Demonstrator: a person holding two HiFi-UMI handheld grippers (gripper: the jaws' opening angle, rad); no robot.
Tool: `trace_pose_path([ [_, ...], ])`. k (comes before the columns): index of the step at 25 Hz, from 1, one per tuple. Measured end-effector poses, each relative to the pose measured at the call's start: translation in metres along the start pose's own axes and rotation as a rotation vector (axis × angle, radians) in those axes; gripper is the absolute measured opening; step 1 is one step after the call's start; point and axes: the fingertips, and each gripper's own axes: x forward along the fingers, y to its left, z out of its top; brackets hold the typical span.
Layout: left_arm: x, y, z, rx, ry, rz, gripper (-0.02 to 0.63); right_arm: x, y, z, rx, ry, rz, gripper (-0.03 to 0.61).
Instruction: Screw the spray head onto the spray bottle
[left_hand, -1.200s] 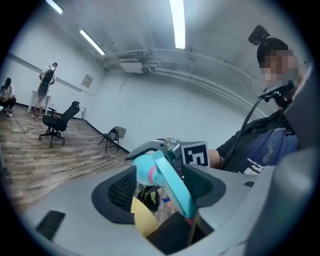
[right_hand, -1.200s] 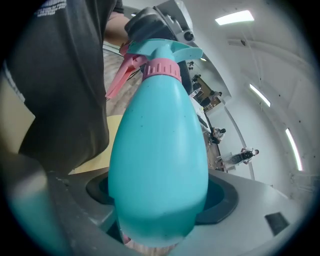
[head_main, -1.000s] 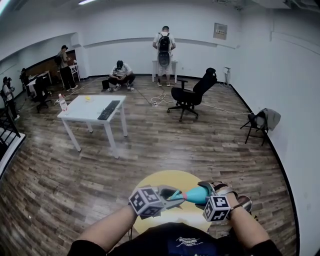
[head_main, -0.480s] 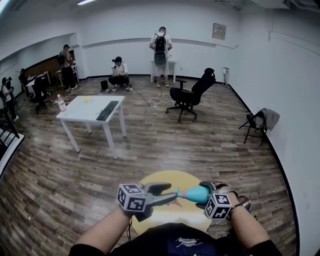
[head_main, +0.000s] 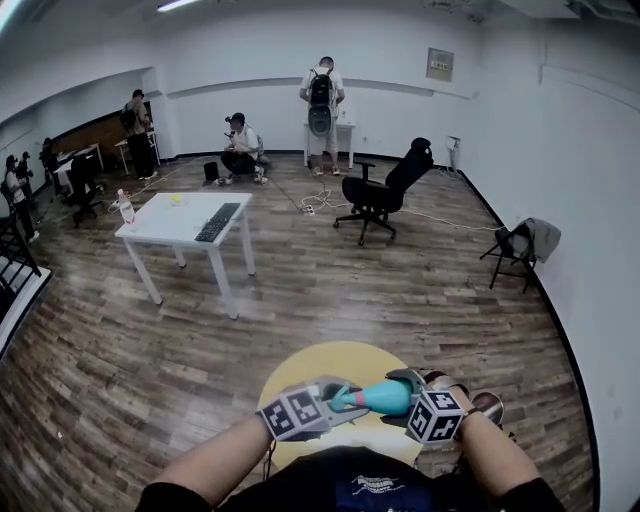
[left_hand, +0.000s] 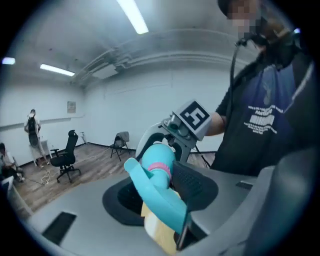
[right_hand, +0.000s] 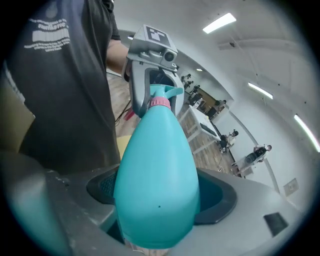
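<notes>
Mid-screwing above the yellow desk (head_main: 310, 365): the spray bottle (right_hand: 157, 165) is held by the right gripper (right_hand: 160, 194), fingers spread wide round it; the spray head (left_hand: 156, 176) is pinched by the left gripper (left_hand: 161, 193), fingers just closed further. A tightening twist appears called for next.

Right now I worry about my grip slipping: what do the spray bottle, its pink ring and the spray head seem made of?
Spray bottle: apparently smooth opaque teal plastic, even colour with a soft sheen.
Pink ring at its neck: probably plastic too; finish too small to judge.
Spray head: likely the same teal moulded plastic, crisp flat edges.
</notes>
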Motion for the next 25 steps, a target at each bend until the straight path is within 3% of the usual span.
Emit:
trace_pose_path([
  [3, 0.003, -0.007, -0.003, 0.077, 0.061, -0.005, 0.192, -0.001, 0.008, -0.001, 0.025, -0.037, 0.042, 0.423],
  [5, 0.003, -0.006, -0.007, 0.031, 0.063, -0.016, 0.192, 0.000, 0.010, 0.001, 0.042, -0.050, 0.063, 0.423],
  [8, -0.002, 0.008, -0.003, -0.193, -0.038, -0.011, 0.203, 0.001, 0.006, -0.004, 0.079, -0.047, 0.064, 0.422],
  [12, -0.041, 0.050, 0.011, -0.618, -0.334, 0.015, 0.305, 0.005, -0.011, -0.045, 0.141, 0.062, -0.028, 0.423],
  [14, -0.054, 0.061, 0.008, -0.686, -0.370, 0.032, 0.305, 0.005, -0.010, -0.055, 0.139, 0.099, -0.044, 0.423],
  [17, -0.038, 0.053, -0.003, -0.618, -0.257, 0.034, 0.305, 0.010, -0.007, -0.031, 0.063, 0.081, -0.049, 0.423],
  [19, -0.015, 0.032, -0.002, -0.511, -0.169, -0.002, 0.305, 0.010, -0.006, -0.005, 0.011, 0.035, -0.044, 0.423],
  [20, -0.007, 0.020, 0.001, -0.419, -0.135, -0.012, 0.240, 0.009, -0.005, 0.003, -0.006, 0.015, -0.033, 0.423],
  [23, 0.002, -0.006, 0.003, -0.098, -0.028, -0.016, 0.212, 0.002, 0.012, 0.006, -0.006, -0.057, 0.067, 0.420],
  [25, 0.004, -0.014, 0.000, 0.022, 0.044, -0.028, 0.210, 0.001, 0.019, 0.005, 0.007, -0.085, 0.105, 0.422],
])
